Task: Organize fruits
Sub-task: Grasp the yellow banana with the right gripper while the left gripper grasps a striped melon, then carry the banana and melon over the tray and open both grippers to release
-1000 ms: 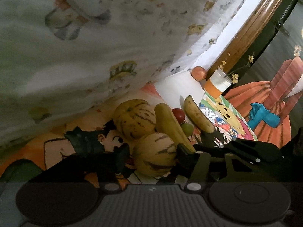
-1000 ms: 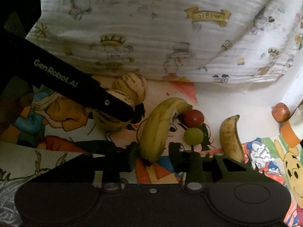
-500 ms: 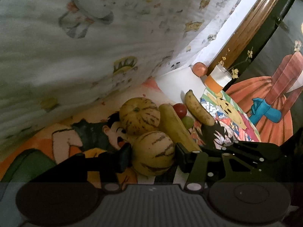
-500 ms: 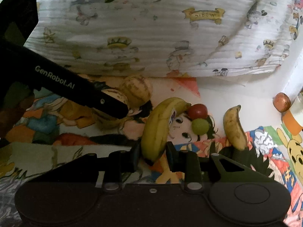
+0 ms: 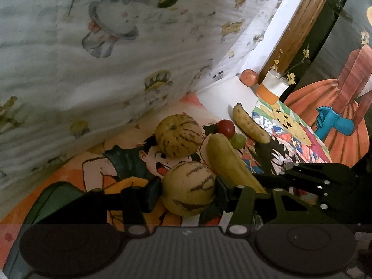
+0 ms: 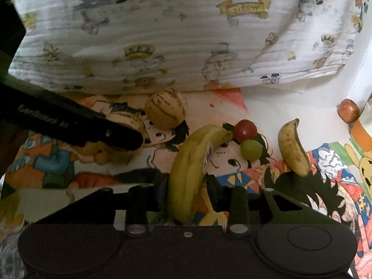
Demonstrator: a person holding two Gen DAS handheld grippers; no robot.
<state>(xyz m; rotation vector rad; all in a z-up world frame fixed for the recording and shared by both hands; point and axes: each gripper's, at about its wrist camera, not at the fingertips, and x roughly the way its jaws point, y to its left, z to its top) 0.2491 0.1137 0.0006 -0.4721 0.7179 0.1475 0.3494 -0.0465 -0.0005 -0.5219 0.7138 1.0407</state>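
Note:
My left gripper (image 5: 188,189) is shut on a striped yellow melon (image 5: 188,189), held just above the cartoon sheet. A second striped melon (image 5: 177,134) lies just beyond it. My right gripper (image 6: 186,191) is shut on a large yellow banana (image 6: 189,160), whose tip points at a red tomato (image 6: 245,129) and a green grape (image 6: 251,148). A smaller spotted banana (image 6: 291,148) lies to the right. The left gripper with its melon (image 6: 126,122) shows at the left of the right wrist view.
A white cartoon-print blanket (image 6: 174,34) rises behind the fruit. A reddish apple (image 6: 348,110) and an orange-and-white cup (image 5: 272,88) stand at the far right by a wooden frame (image 5: 300,23). Colourful cartoon sheets (image 6: 337,169) cover the surface.
Both grippers pulled back slightly toward me with their fruit. The right jaws closed tighter on the banana. The left gripper's melon has separated a little from the second melon.

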